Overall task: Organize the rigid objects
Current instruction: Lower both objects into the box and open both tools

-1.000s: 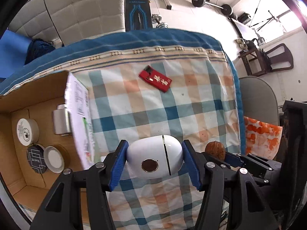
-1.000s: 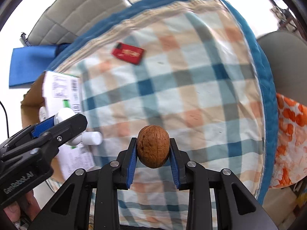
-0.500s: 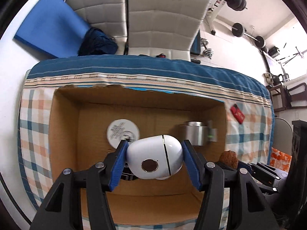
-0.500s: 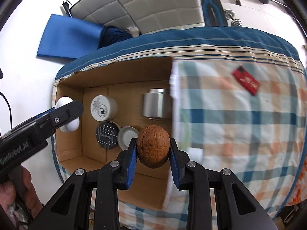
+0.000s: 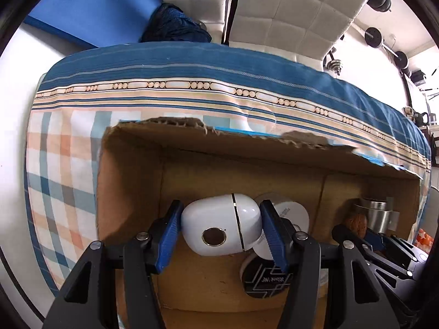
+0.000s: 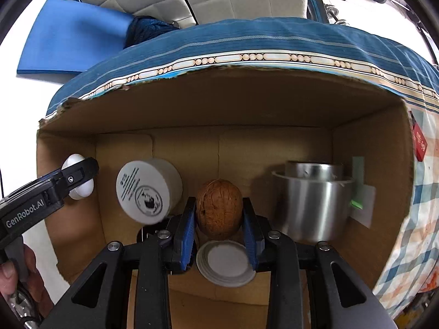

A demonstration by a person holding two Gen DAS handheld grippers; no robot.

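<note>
My left gripper (image 5: pixel 221 229) is shut on a white earbud case (image 5: pixel 219 226) and holds it inside the open cardboard box (image 5: pixel 131 186), near its left wall. My right gripper (image 6: pixel 219 220) is shut on a brown walnut (image 6: pixel 219 209) and holds it over the middle of the same box (image 6: pixel 247 101). The left gripper with the white case also shows at the left of the right wrist view (image 6: pixel 78 178). The walnut shows at the right of the left wrist view (image 5: pixel 356 223).
In the box lie a white round tin (image 6: pixel 148 190), a white lid (image 6: pixel 225 263), a black patterned disc (image 5: pixel 264 281) and a steel cup (image 6: pixel 315 203). A red packet (image 6: pixel 419 142) lies on the checked cloth right of the box. White chairs stand behind the table.
Both grippers have moved from over the cloth to the box and lowered into it, each still holding its object. The box now fills both views.
</note>
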